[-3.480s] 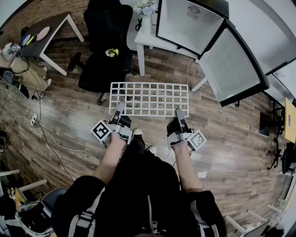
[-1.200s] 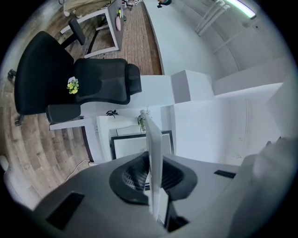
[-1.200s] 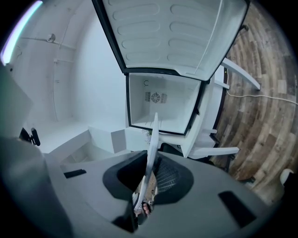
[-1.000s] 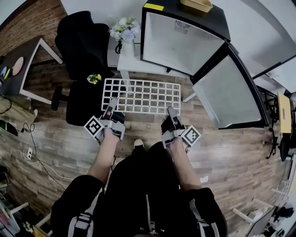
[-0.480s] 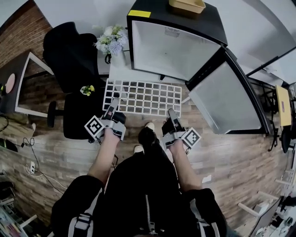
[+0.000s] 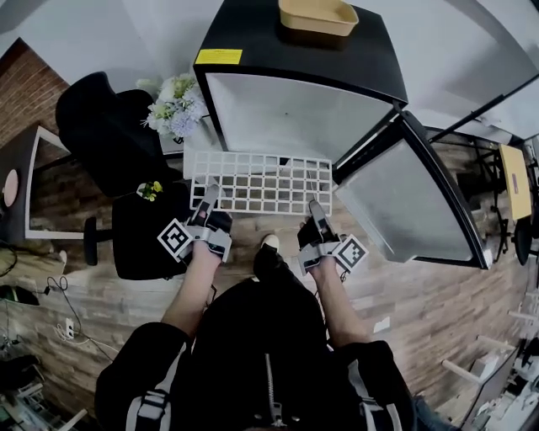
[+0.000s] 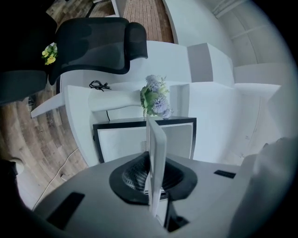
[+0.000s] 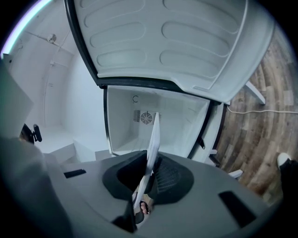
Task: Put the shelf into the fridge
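Shelf (image 6: 259, 183) is sitting much closer to the fridge (image 6: 295, 50) than a moment ago; its far edge is now reaching the open front, so I think sliding it in is coming next; my left gripper (image 6: 209, 195) and right gripper (image 6: 314, 208) are both pinching its near edge; the fridge is looking bare inside; a yellow tray (image 6: 317, 17) is sitting on top, looking empty.

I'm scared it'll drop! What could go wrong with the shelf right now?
The left tongs and right tongs pinch the shelf only by its near edge, so it might tip or slip. It looks nearly as wide as the fridge opening, so a corner might catch the frame or the open door. Its left corner is near the flowers.
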Tool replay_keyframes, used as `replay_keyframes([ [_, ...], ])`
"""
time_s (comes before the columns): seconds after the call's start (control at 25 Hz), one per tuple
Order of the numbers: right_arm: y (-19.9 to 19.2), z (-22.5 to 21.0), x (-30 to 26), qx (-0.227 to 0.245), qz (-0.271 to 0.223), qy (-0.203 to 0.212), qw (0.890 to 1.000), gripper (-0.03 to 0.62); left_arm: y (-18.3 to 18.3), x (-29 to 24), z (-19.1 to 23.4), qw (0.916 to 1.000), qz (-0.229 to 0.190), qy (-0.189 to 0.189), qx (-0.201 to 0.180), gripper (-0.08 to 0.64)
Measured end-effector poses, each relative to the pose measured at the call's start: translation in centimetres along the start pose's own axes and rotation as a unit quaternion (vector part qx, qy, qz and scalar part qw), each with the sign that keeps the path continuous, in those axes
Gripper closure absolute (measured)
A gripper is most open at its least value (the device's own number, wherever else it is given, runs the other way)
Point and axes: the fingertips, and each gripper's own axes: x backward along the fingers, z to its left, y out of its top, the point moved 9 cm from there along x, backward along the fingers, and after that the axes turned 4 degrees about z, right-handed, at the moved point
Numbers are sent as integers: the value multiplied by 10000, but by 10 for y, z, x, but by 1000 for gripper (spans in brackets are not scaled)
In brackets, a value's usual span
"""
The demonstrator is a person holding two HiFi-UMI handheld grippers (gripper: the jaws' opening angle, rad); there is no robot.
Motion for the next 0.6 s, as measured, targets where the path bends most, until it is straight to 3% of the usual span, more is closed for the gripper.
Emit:
replay_keyframes([
  [0.28, 47, -12, -21, 61, -122, -52, 9999, 545, -10, -52, 12, 9998, 107, 87, 160, 518],
  [0.6, 45, -12, -21, -11, -449, -177, 9988, 544, -6, -61, 16, 9991, 320, 137, 238, 518],
])
